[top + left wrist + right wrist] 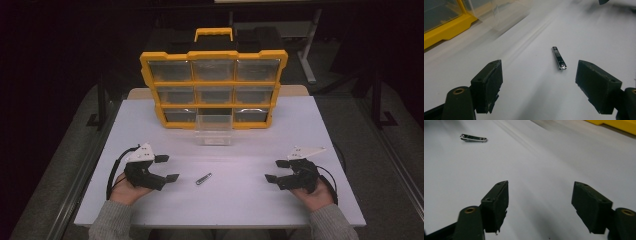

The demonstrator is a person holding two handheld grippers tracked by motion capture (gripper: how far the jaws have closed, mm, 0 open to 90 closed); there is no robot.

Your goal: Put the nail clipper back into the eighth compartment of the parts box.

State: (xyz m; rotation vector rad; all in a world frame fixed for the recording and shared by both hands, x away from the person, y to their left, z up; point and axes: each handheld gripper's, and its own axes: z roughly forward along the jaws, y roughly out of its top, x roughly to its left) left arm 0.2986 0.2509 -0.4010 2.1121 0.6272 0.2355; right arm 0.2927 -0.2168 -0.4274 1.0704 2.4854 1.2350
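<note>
Left gripper (167, 168) released, right gripper (277, 170) released, slim shiny metal nail clipper (203, 178) flat on white table (240, 200)

no lettering, label, brand or number could be read anywhere. the nail clipper (559, 58) bore small marks too blurred to make out, and the yellow organizer (214, 89) showed no legible writing.

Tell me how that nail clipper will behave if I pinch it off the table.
The nail clipper looks like shiny metal: likely stiff and slippery. It lies flat and thin on the table, so the left gripper may skid it; it probably won't roll.
</note>
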